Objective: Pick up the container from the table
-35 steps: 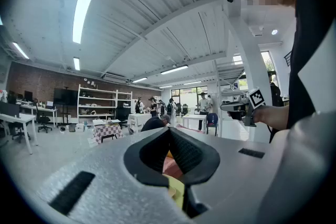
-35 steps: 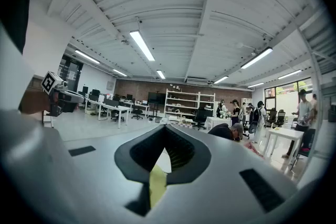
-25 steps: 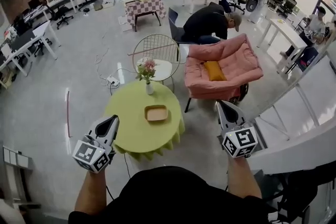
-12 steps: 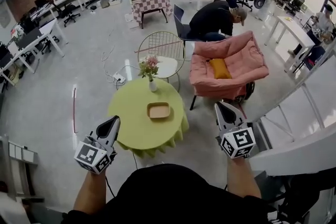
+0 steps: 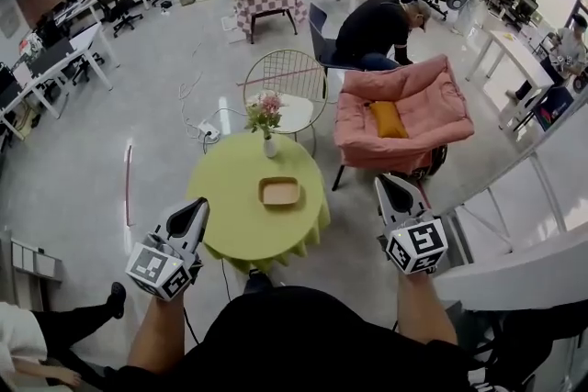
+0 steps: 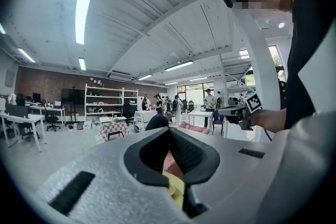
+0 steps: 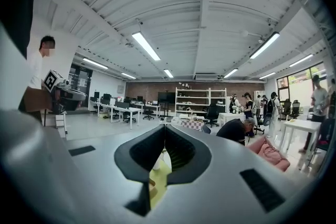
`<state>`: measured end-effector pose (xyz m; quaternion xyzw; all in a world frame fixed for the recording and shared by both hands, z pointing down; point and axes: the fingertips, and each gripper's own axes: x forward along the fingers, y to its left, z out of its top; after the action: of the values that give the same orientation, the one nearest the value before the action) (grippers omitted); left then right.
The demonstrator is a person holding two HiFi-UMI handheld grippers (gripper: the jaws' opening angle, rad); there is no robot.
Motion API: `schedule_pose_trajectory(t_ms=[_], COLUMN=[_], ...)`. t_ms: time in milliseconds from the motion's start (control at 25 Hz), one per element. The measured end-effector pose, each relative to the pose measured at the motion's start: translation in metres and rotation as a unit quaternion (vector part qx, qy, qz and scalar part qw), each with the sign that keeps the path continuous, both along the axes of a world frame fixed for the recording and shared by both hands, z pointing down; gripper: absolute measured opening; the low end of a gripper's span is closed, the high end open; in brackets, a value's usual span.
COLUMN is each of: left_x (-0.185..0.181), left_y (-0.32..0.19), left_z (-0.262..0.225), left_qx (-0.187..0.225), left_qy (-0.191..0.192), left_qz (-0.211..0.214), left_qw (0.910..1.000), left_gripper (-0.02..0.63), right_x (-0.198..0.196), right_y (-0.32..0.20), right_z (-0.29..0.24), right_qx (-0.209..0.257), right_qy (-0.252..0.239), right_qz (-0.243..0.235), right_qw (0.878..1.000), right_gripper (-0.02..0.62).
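The container (image 5: 279,191) is a shallow tan rectangular tray lying near the middle of a round table with a lime-green cloth (image 5: 234,229). A white vase of pink flowers (image 5: 266,126) stands at the table's far edge. My left gripper (image 5: 200,205) hangs over the table's near-left edge, jaws shut and empty, short of the tray. My right gripper (image 5: 384,181) is off the table's right side, also shut and empty. In the left gripper view the left gripper's (image 6: 168,129) jaws meet at the tip. In the right gripper view the right gripper (image 7: 165,126) shows green cloth through the slit below its tip.
A pink armchair (image 5: 404,110) with an orange cushion stands right of the table. A wire chair (image 5: 287,80) is behind it, and a person (image 5: 377,28) bends over beyond. A power strip and cables (image 5: 209,131) lie on the floor. Someone's leg (image 5: 83,321) is at lower left. White counters (image 5: 542,225) are at right.
Both grippers have stayed shut and nearly in place. The head view has shifted slightly, and a person's leg and shoe have come into view at the lower left.
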<state>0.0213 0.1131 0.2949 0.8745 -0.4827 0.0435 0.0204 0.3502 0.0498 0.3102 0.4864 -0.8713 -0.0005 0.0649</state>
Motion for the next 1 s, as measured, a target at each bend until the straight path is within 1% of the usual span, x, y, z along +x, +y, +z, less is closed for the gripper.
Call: schedule_pose_trajectory(t_ms=[240, 400, 800, 1000], left_x=[-0.023, -0.042, -0.089, -0.115], left_y=[-0.019, -0.04, -0.09, -0.12], left_z=[0.009, 0.015, 0.018, 0.03], left_qx=[-0.001, -0.001, 0.001, -0.012], left_qy=[0.017, 0.031, 0.051, 0.06], left_qz=[-0.005, -0.004, 0.007, 0.011], left_qw=[0.9998, 0.9995, 0.9987, 0.998], left_gripper=[0.015, 0.015, 0.015, 0.015], right_x=[-0.018, -0.038, -0.084, -0.111], right_y=[-0.018, -0.035, -0.077, -0.104], right_z=[0.001, 0.004, 0.002, 0.005], right_qx=[-0.006, -0.011, -0.016, -0.022], right_qy=[0.011, 0.019, 0.027, 0.034], right_qz=[0.003, 0.006, 0.016, 0.02], right_qw=[1.0, 1.0, 0.999, 0.999], right_gripper=[0.011, 0.011, 0.011, 0.011])
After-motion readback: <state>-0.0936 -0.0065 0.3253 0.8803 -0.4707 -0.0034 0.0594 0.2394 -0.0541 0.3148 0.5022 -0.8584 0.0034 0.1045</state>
